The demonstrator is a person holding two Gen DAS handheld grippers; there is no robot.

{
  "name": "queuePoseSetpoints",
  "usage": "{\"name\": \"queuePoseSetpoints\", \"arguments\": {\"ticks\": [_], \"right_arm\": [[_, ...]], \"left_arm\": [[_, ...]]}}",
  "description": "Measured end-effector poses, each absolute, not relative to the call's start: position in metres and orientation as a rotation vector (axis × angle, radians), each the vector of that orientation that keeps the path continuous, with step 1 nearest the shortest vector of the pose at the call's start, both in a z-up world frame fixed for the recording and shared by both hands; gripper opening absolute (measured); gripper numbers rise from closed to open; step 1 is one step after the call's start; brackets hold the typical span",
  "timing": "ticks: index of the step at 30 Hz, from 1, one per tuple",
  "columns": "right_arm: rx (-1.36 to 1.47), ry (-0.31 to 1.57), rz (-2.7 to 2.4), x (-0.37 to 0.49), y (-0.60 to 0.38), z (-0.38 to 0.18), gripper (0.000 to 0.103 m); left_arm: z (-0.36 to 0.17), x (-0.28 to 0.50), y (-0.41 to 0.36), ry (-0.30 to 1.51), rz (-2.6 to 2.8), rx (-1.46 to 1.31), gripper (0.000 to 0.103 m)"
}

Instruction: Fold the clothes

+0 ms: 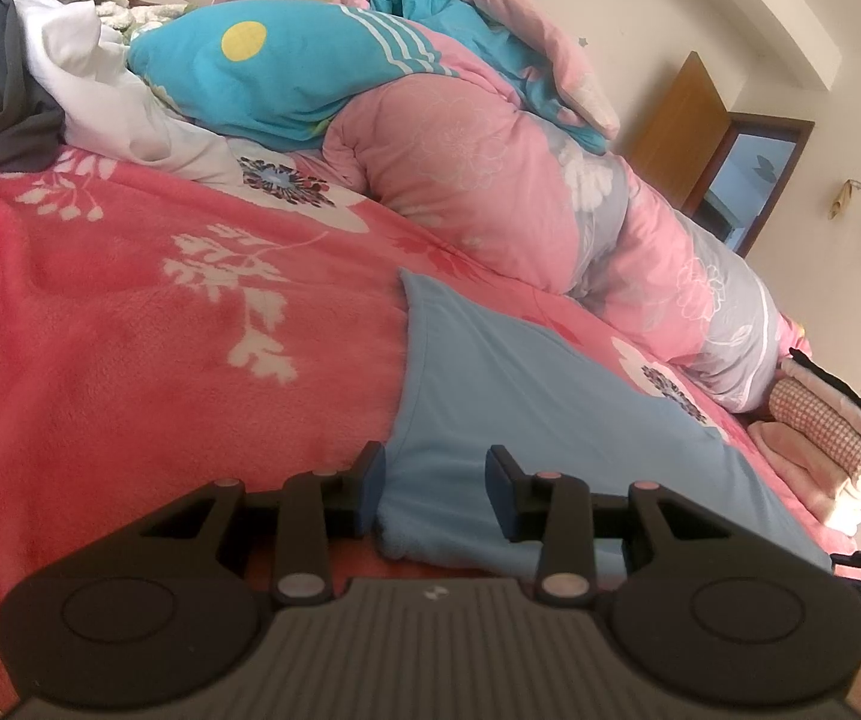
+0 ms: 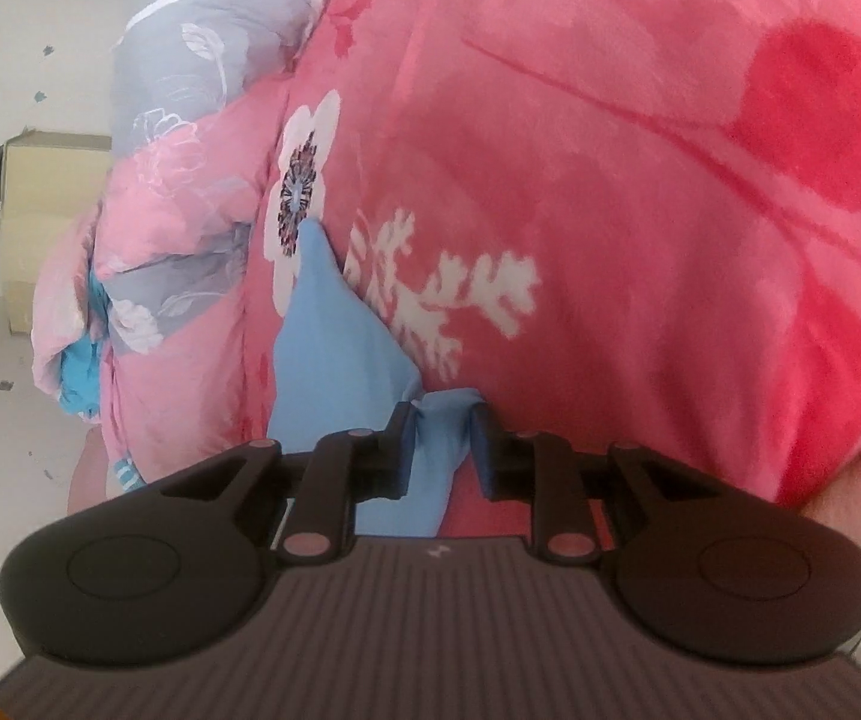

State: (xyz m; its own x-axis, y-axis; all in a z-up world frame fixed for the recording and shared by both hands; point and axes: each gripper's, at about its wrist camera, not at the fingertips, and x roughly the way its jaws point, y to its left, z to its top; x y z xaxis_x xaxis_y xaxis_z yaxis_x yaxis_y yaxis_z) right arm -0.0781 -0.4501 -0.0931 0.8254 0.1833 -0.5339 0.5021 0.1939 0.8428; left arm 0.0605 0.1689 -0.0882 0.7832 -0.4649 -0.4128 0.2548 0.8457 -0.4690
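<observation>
On my left wrist camera, the left gripper (image 1: 435,483) hangs with its jaws apart over the near edge of the blue garment (image 1: 526,414), gripping nothing. The garment lies flat on the pink blanket (image 1: 130,330), running toward 1 o'clock. A rolled quilt (image 1: 490,180) sits at 12 o'clock, folded clothes (image 1: 832,438) at 3.

On my right wrist camera, the right gripper (image 2: 443,447) has its jaws clamped on a bunched fold of the blue garment (image 2: 334,336), which trails toward 11 o'clock across the blanket (image 2: 640,210).

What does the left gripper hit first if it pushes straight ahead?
Probably the light blue garment: the left gripper hangs open right over its near edge. Beyond lies the rolled pink quilt. Depth is uncertain.
</observation>
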Motion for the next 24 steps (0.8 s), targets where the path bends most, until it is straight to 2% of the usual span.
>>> {"name": "queuePoseSetpoints", "arguments": {"ticks": [3,6,9,11,14,16,20,24], "right_arm": [[1.325,0.580,-0.249,-0.079,-0.448,-0.092,0.006],[1.281,0.497,-0.183,-0.084,-0.445,-0.085,0.004],[1.153,0.413,-0.115,-0.091,-0.439,-0.069,0.004],[1.119,0.445,-0.137,-0.092,-0.441,-0.073,0.004],[1.208,0.563,-0.187,-0.090,-0.454,-0.105,0.003],[1.284,0.524,-0.161,-0.097,-0.460,-0.111,0.004],[1.255,0.524,-0.229,-0.110,-0.460,-0.094,0.011],[1.062,0.468,-0.267,-0.119,-0.437,-0.060,0.012]], "left_arm": [[-0.088,0.060,0.169,0.545,-0.400,-0.406,0.038],[-0.088,0.060,0.168,0.544,-0.399,-0.403,0.038],[-0.088,0.060,0.168,0.543,-0.398,-0.400,0.038],[-0.088,0.061,0.168,0.543,-0.399,-0.400,0.038],[-0.089,0.062,0.169,0.544,-0.401,-0.399,0.038],[-0.089,0.062,0.169,0.543,-0.401,-0.400,0.038],[-0.089,0.063,0.169,0.544,-0.401,-0.407,0.038],[-0.089,0.062,0.169,0.544,-0.400,-0.407,0.038]]}}
